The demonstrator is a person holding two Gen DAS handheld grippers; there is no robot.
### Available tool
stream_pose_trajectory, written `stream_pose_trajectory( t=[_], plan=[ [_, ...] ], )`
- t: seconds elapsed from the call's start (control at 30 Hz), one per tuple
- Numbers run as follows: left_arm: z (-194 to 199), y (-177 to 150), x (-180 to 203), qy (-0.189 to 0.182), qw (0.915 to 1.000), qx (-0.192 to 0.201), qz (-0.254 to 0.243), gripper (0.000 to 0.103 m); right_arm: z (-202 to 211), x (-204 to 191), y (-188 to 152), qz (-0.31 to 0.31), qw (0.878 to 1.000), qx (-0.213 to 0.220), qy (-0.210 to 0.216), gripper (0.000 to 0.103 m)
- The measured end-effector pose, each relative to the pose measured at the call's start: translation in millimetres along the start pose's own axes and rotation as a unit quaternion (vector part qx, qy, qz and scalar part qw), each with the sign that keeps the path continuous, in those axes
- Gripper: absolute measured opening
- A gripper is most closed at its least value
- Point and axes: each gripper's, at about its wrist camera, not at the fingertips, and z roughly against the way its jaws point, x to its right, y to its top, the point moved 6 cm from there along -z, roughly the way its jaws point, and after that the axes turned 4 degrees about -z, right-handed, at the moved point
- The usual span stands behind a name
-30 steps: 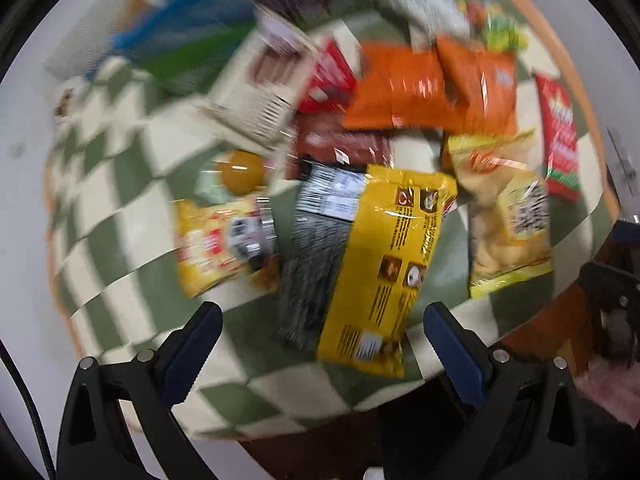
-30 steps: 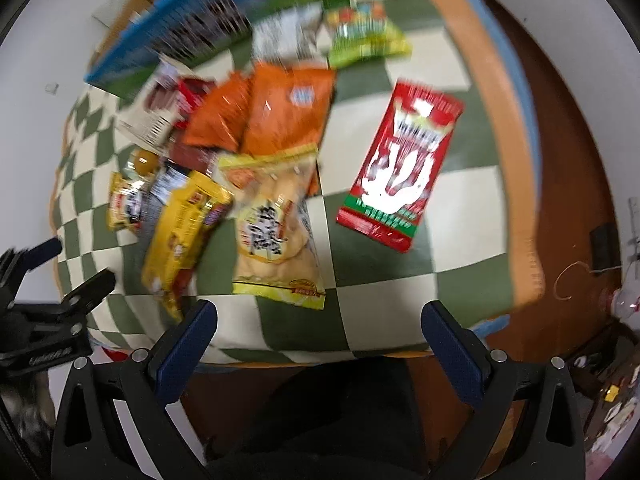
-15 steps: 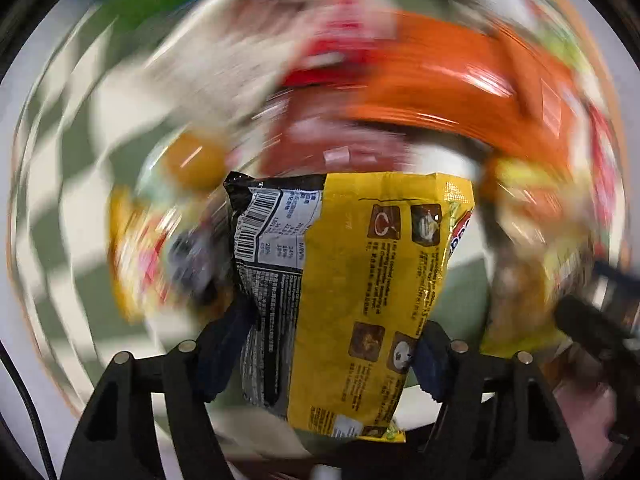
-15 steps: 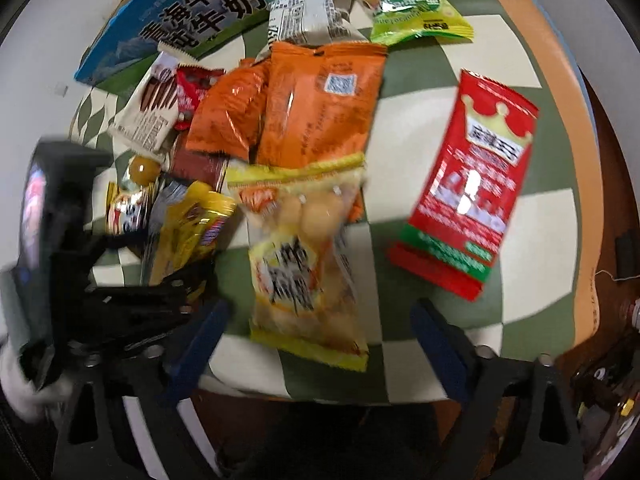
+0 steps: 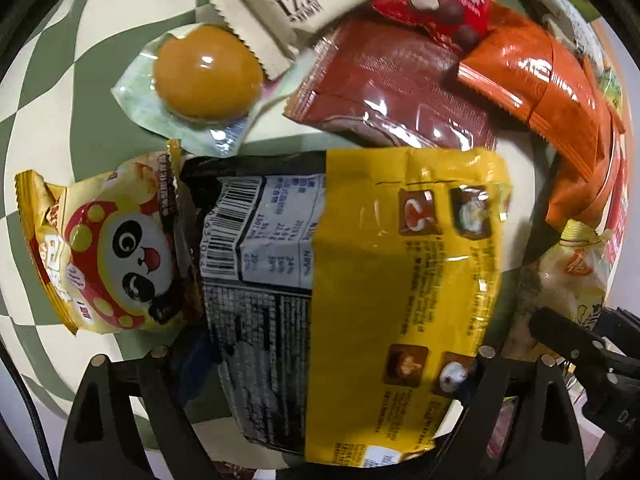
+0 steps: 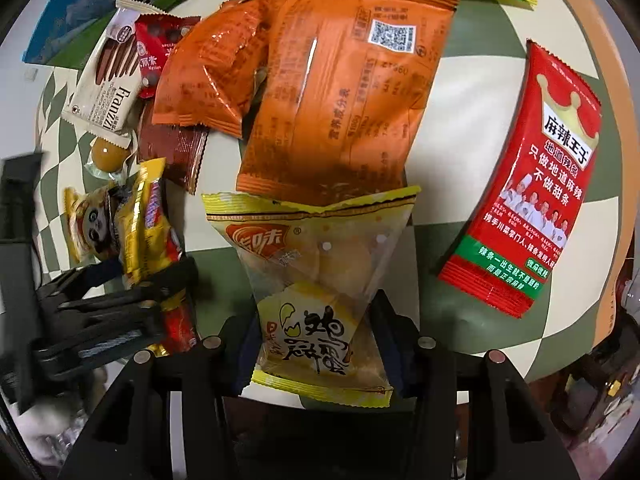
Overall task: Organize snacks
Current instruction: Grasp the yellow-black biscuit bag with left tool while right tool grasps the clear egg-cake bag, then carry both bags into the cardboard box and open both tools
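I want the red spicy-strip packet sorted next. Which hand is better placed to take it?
Right, though not free: the red packet lies just beside the right gripper, whose fingers have been closing around the egg-cake packet. The left gripper straddles the yellow bag.

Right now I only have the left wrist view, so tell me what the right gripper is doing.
Observer: The right gripper has just been closing. Its fingers now pinch the yellow-edged clear packet by its sides.
Operator: Name whatever lies clear of the pile on that side.
Observer: A red packet with a gold crown lies alone on the checked cloth, touching no other snack.
Operator: Give me the far edge too.
Observer: A blue and green carton lies at the far left corner, beyond the Franzzi wafer packet.
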Motion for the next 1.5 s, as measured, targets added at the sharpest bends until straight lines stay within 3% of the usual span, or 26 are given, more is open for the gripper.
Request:
stream_pose_trajectory(
  t=[0.03,0.2,0.27,0.4,0.63,0.73,0.9,1.03,1.13,1.17,1.27,1.33,1.37,1.5],
  plan=[
    [3.0,-5.1,-2.3,0.002,1.0000,0.008,0.004,0.084,-3.3,-1.5,0.4,-0.004,1.000,0.001,-0.004,0.058],
    [26.3,-37.2,-7.5,0.010,0.9991,0.031,0.026,0.083,-14.9,-12.9,-4.1,-0.012,0.999,0.015,-0.029,0.059],
    [37.7,-45.0,-4.9,0.015,0.9988,0.033,0.032,0.083,-16.5,-15.3,-6.3,-0.016,0.999,0.022,-0.033,0.049],
    [72.1,-61.1,-2.7,0.024,0.9982,0.047,0.028,0.083,-11.3,-21.6,-19.4,-0.021,0.999,0.032,-0.014,0.039],
    [164.4,-74.5,7.0,-0.005,0.9956,0.081,0.046,0.083,21.1,-39.2,-38.2,0.008,0.998,0.038,0.047,0.037],
    [205.4,-64.1,2.4,-0.012,0.9926,0.111,0.048,0.083,53.1,-49.2,-28.1,0.020,0.995,0.052,0.076,0.037],
    [286.9,-19.1,-0.5,-0.029,0.9832,0.175,0.041,0.083,125.9,-59.2,15.2,0.036,0.987,0.097,0.126,0.037],
    [319.5,38.2,2.0,-0.016,0.9762,0.214,0.035,0.083,184.3,-67.2,69.6,0.062,0.978,0.142,0.141,0.037],
    [323.1,84.8,13.2,0.002,0.9742,0.223,0.034,0.083,216.0,-76.5,119.3,0.079,0.972,0.180,0.130,0.037],
    [305.4,107.5,20.4,0.004,0.9744,0.222,0.035,0.083,225.6,-73.6,133.9,0.081,0.971,0.189,0.124,0.037],
    [300.6,134.8,6.7,0.008,0.9769,0.210,0.040,0.083,228.5,-81.8,184.1,0.087,0.969,0.203,0.107,0.037],
    [295.4,146.4,2.0,0.004,0.9794,0.196,0.049,0.083,222.1,-86.6,214.1,0.089,0.971,0.201,0.097,0.037],
    [295.1,171.2,15.9,0.000,0.9806,0.189,0.053,0.083,215.4,-89.5,229.1,0.089,0.973,0.193,0.094,0.037],
    [261.5,216.3,25.8,-0.016,0.9854,0.156,0.066,0.083,199.0,-94.6,270.8,0.088,0.977,0.175,0.078,0.037]
  ],
)
